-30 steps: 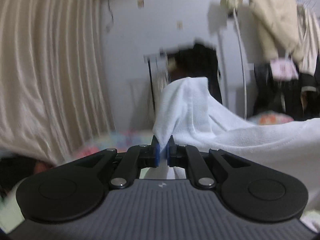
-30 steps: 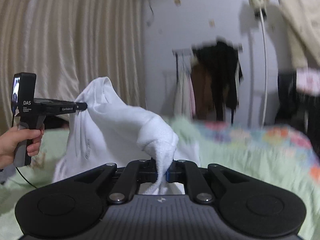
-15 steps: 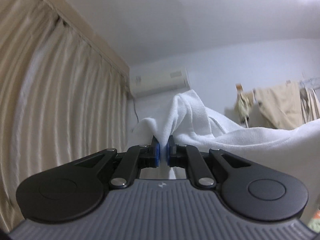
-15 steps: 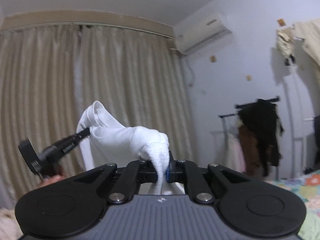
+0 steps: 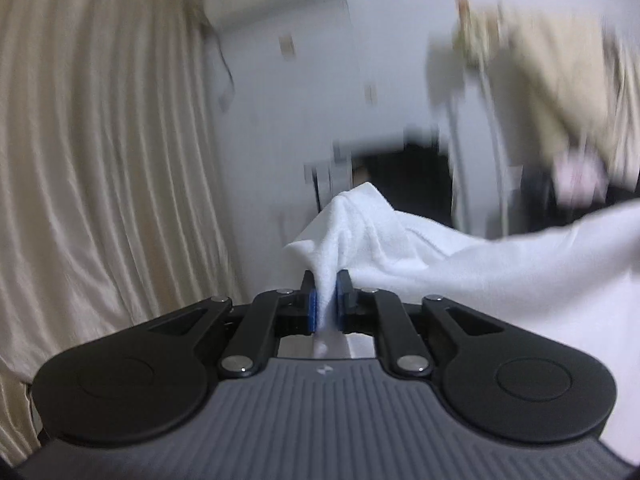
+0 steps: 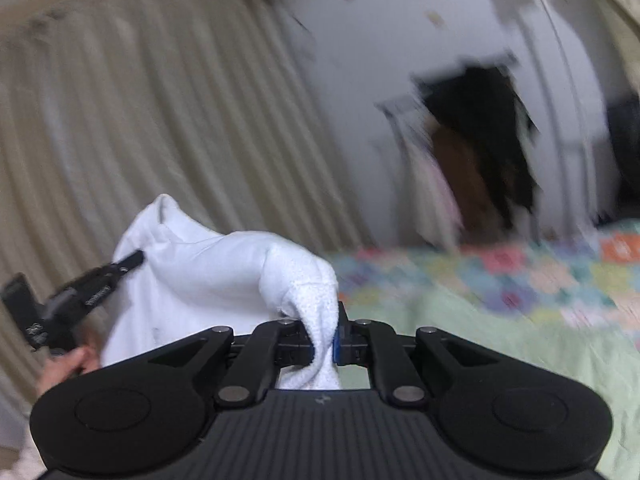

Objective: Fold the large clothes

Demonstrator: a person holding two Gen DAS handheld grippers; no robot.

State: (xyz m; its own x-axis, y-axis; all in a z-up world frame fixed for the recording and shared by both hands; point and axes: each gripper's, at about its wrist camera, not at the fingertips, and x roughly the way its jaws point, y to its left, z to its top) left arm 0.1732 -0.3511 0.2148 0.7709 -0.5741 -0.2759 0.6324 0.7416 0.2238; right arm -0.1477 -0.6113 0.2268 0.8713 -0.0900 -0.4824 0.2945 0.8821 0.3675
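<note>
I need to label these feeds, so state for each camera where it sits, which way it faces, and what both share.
Left wrist: sits on the left hand-held gripper, looking forward along its fingers at the curtain and wall; the jaws are pinched on the white garment.
Right wrist: sits on the right hand-held gripper, facing the curtain and patchwork bed cover; the left hand-held gripper and the person's left hand show at the left.
Shared: the white garment, the curtain, the dark hanging clothes.

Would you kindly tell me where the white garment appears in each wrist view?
Left wrist view: the white garment rises from the left tongs at centre and stretches off right.
Right wrist view: it spans lower left, from the right tongs to the other tongs.
Shared landmark: the beige curtain.
</note>
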